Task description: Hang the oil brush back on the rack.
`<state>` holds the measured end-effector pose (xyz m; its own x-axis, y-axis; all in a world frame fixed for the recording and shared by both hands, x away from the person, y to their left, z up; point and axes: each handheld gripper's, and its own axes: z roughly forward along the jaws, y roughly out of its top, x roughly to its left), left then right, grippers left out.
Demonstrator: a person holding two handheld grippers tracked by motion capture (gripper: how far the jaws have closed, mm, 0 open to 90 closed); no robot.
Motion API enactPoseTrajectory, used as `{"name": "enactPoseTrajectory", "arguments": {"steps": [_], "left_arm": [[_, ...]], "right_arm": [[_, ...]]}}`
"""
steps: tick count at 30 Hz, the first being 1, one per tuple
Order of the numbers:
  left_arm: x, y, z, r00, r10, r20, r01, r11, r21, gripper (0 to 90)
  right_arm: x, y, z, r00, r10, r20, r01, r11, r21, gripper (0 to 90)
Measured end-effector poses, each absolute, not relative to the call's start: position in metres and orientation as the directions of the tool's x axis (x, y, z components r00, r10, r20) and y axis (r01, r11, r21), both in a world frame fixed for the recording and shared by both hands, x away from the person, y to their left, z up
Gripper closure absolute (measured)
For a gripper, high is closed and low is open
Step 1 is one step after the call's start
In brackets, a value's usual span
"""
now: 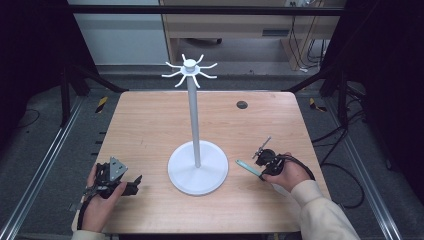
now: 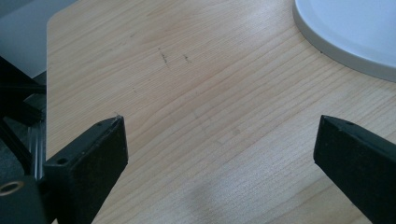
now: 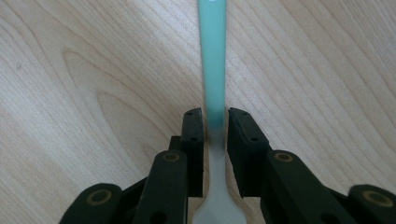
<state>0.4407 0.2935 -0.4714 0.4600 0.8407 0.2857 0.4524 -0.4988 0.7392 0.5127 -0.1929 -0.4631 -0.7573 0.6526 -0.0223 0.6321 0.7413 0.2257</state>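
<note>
Since the right gripper (image 3: 215, 116) has its jaws pinched onto the thin teal utensil handle (image 3: 212, 56), that's clearly the piece being worked. The grab sits low on the handle, where the teal fades to pale grey and starts flaring out toward the working end. It lies flat on the wooden table (image 3: 84, 70), and in the high view it's the small teal strip (image 1: 248, 167) sticking out of the right gripper (image 1: 263, 170), just right of the white rack's round base (image 1: 198, 172).

My guess on handling: light, thin plastic or silicone, probably a bit bendy and fairly slick, so a narrow pinch could let it swivel. Holding near the flare seems sensible, since the widening would stop it sliding through.

Left gripper (image 2: 219, 140) is spread wide with nothing between the jaws, hovering over bare wood beside the base's edge (image 2: 355, 42).

Hard to tell: what the utensil actually is. Its head is cut off at the bottom of the right gripper view, and its far tip runs out the top.
</note>
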Motion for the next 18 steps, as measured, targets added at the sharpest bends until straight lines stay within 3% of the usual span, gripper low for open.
{"name": "enactPoseTrajectory", "arguments": {"steps": [18], "left_arm": [[0.4408, 0.2930, -0.4719, 0.462, 0.840, 0.286, 0.451, -0.500, 0.739, 2.5]], "right_arm": [[0.5165, -0.1924, -0.4664, -0.760, 0.650, -0.013, 0.634, 0.745, 0.207, 80.9]]}}
